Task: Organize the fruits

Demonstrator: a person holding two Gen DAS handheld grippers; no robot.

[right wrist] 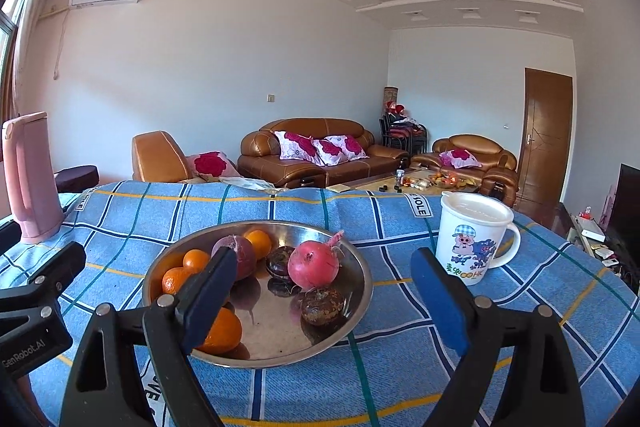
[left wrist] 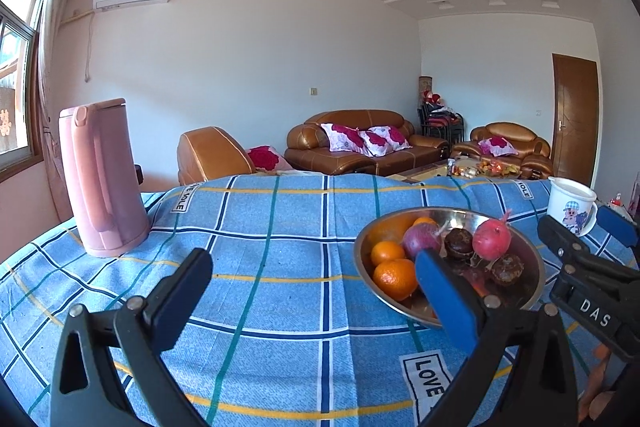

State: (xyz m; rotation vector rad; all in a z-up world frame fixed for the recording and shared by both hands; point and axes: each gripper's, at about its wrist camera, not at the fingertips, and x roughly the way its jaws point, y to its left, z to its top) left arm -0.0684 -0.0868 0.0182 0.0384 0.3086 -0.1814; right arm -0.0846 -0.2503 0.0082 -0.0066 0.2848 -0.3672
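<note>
fruit-filled steel bowl (right wrist: 360, 291) on blue checked tablecloth (right wrist: 400, 367)

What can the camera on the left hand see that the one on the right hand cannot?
Only the left view shows the window and the pink kettle whole.

Only the right view shows the dark TV on the right edge and the full cartoon on the white mug, plus the right tongs open with nothing between them.

Both share the steel bowl of oranges and other fruit on the blue checked cloth, the brown sofas and the door.
</note>
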